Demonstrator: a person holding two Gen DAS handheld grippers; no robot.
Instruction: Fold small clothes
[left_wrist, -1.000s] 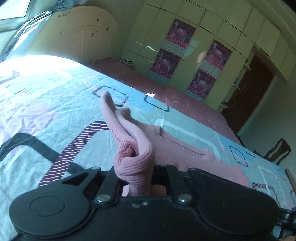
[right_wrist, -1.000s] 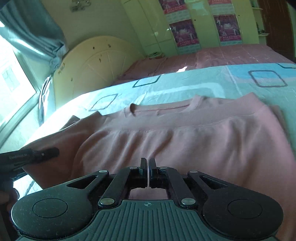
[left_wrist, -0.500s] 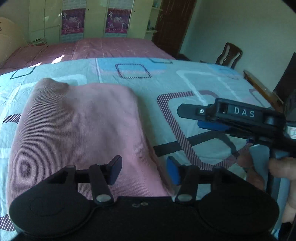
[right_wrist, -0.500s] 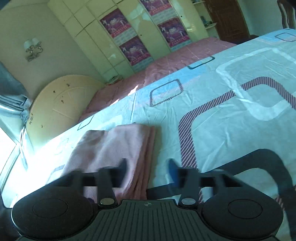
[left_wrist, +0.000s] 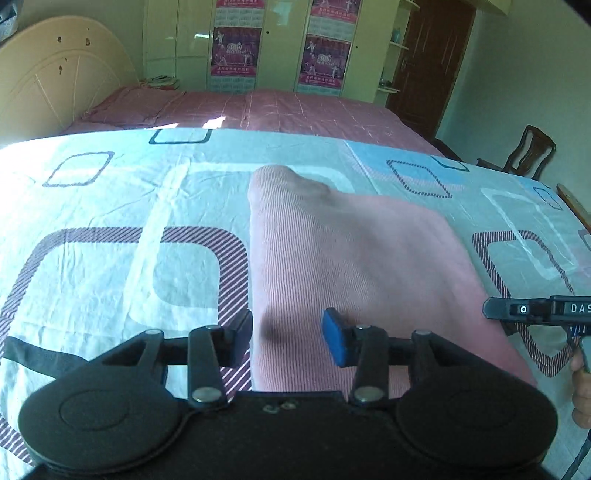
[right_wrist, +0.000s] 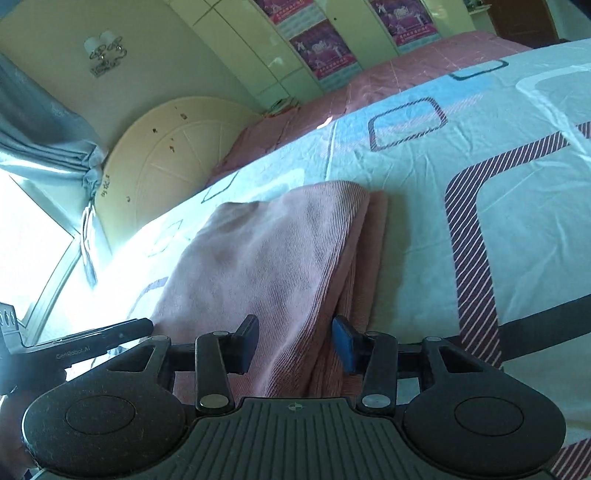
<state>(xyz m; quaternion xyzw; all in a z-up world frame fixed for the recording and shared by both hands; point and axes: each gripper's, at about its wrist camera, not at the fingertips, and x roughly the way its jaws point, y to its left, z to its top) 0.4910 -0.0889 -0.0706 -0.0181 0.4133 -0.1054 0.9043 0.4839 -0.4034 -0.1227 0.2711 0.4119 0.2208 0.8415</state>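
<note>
Left wrist view: the left gripper (left_wrist: 287, 334), released but narrowing, straddles the near left edge of the folded pink garment (left_wrist: 354, 266) mid-bed. Right wrist view: the right gripper (right_wrist: 295, 341), likewise free and narrowing, frames the stacked right edge; both should pinch every layer together.

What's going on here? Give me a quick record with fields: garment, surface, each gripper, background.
garment: pink ribbed top, folded into a stack, lying flat
surface: patterned bedsheet
left gripper: open, jaws have just been closing, over the garment's near edge, nothing gripped
right gripper: open, jaws have just been closing, astride the layered edge
background: headboard, wardrobe with posters, chair
</note>
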